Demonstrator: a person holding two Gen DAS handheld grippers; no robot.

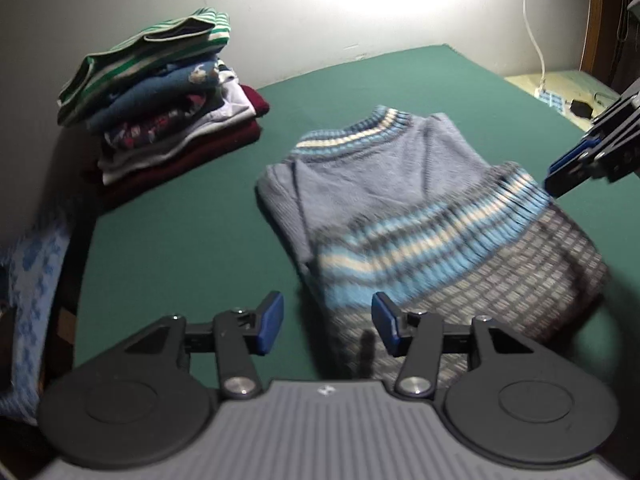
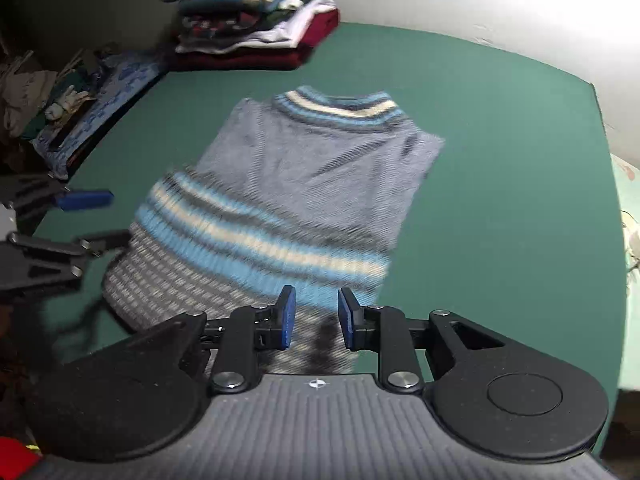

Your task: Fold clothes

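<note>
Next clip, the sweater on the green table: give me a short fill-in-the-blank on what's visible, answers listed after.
1. The sweater lies on a ____ table.
2. The bottom garment of the folded stack is dark ____.
3. Neither the left gripper nor the right gripper holds any ____.
4. The sweater's collar points ____ the stack.

Missing words: green; red; cloth; toward

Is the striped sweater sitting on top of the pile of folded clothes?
No, the striped sweater lies flat on the green table, apart from the pile of folded clothes in the corner.
</note>
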